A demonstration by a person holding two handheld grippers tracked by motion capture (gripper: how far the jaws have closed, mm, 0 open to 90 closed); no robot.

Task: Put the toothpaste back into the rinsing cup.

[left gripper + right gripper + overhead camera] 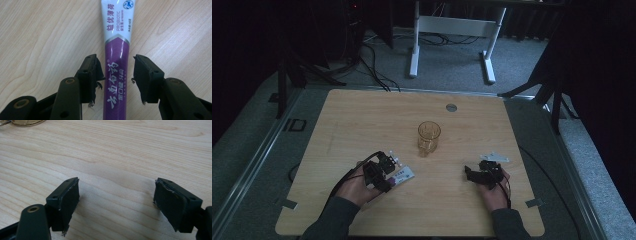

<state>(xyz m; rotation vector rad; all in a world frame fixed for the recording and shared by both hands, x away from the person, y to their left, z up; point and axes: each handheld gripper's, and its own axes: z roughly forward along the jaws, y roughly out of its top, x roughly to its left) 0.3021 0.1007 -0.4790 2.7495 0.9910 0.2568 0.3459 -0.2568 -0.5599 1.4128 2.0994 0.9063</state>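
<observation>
A toothpaste tube (117, 57), purple at its near end and white with print at its far end, lies flat on the wooden table (362, 125). My left gripper (116, 62) is open with its jaws on either side of the purple part, and a small gap shows at each pad. From above, the left gripper (388, 174) sits at the front left over the tube (403, 174). My right gripper (469, 175) rests at the front right, open, and in its own view the right gripper (117, 185) has only bare wood between its pads.
An amber glass cup (429, 136) stands upright at the table's middle, and its base (25, 122) edges into the right gripper view. A round grey grommet (451, 107) sits near the far edge. White desk legs (414, 45) and cables lie on the floor beyond.
</observation>
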